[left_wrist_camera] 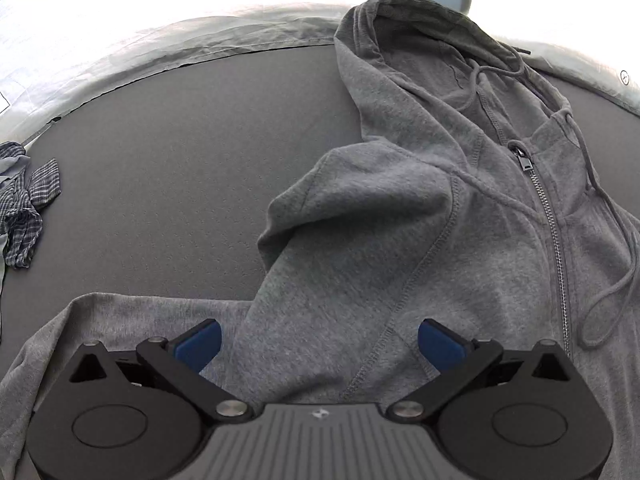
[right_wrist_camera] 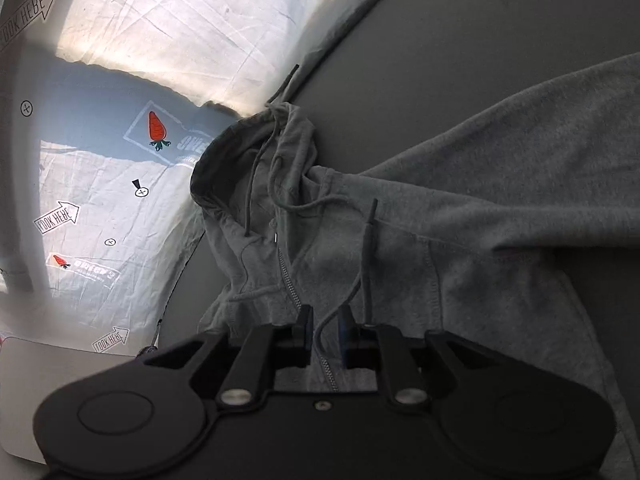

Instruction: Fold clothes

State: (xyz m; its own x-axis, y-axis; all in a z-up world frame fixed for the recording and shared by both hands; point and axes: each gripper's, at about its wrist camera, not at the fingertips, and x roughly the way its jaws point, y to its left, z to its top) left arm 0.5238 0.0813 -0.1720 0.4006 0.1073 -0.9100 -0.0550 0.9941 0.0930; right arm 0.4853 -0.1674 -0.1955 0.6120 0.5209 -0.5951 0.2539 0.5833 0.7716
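1. Dark grey matte tabletop [left_wrist_camera: 180,168] fills both views, with a pale printed sheet [right_wrist_camera: 168,32] lying past its far edge.
2. On it lies a grey zip-up hooded sweatshirt [left_wrist_camera: 420,220], front up, its hood toward the far edge.
3. Left gripper [left_wrist_camera: 320,346] hangs spread wide over the sweatshirt, grasping nothing.
4. Right gripper [right_wrist_camera: 325,330] stands narrowly parted over the zipper; a drawstring [right_wrist_camera: 366,264] runs through the gap, unpinched.
5. Crumpled checked cloth [left_wrist_camera: 24,204] sits at the left edge.

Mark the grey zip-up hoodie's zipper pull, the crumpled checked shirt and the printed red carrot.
zipper pull [left_wrist_camera: 524,160], left wrist view, dark metal tab.
crumpled checked shirt [left_wrist_camera: 28,204], left wrist view, bunched middle.
printed red carrot [right_wrist_camera: 156,126], right wrist view, orange body.
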